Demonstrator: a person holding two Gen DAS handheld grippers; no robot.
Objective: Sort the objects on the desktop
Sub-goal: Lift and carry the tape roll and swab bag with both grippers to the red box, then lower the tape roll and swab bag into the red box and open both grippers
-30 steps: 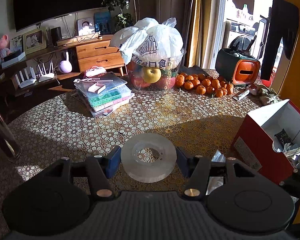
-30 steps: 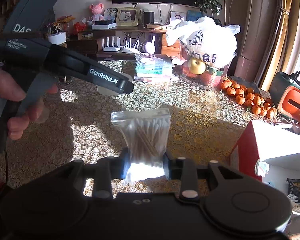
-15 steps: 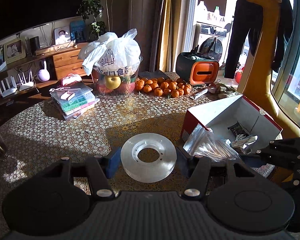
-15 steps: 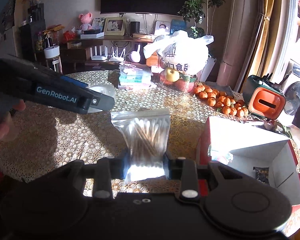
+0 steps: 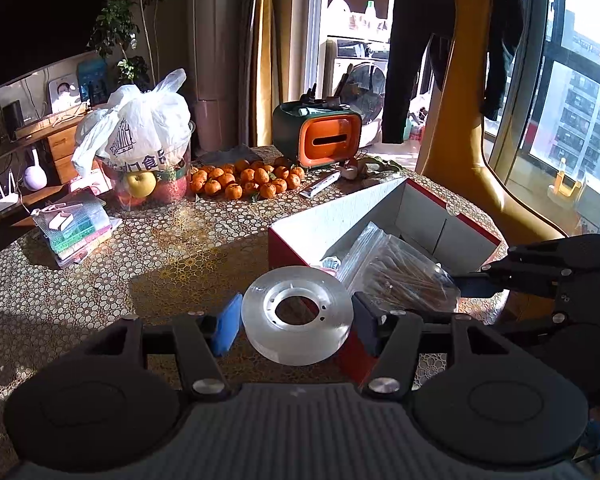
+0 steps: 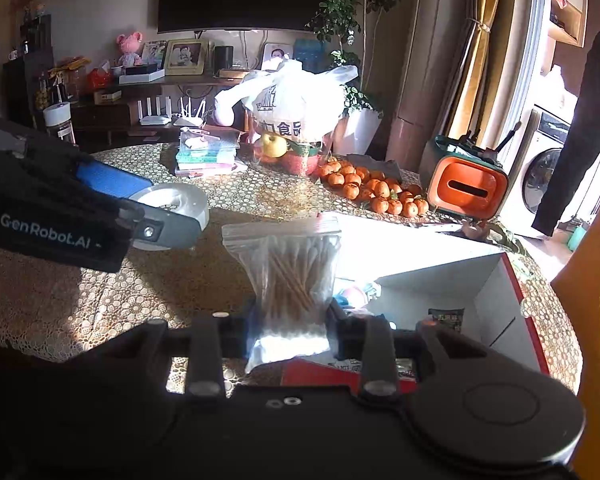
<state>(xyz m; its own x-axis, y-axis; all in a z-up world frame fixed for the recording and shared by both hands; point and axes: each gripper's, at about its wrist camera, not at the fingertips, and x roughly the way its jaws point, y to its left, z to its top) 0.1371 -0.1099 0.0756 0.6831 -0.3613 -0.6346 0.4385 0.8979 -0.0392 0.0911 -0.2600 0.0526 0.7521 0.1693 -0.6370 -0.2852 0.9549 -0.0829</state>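
- The left gripper (image 5: 297, 316) was closed partway on a clear tape roll (image 5: 297, 314), its blue pad touching the roll's left rim and the dark pad the right rim, so the roll lay flat between the fingers.
- The tape roll was held in the air at the near left corner of the red box (image 5: 384, 222), over the patterned tablecloth (image 5: 100, 280).
- The right gripper (image 6: 290, 320) was pinched narrow on a zip bag of cotton swabs (image 6: 290, 276), gripping it low so the sealed top stood upright above the fingers.
- In the left wrist view the same bag (image 5: 396, 272) hung over the open box, just right of the tape roll, with the right gripper's dark body coming in from the right edge.
- The red box stood open on the near right of the table, white inside, with a small dark packet (image 6: 446, 319) lying on its floor.
- Farther off, a pile of mandarins (image 5: 246, 182) lay between a white plastic bag over a fruit bowl (image 5: 140, 132) on the left and an orange tissue holder (image 5: 320, 140) on the right.
- A stack of flat cases (image 5: 76, 224) sat at the far left of the table.
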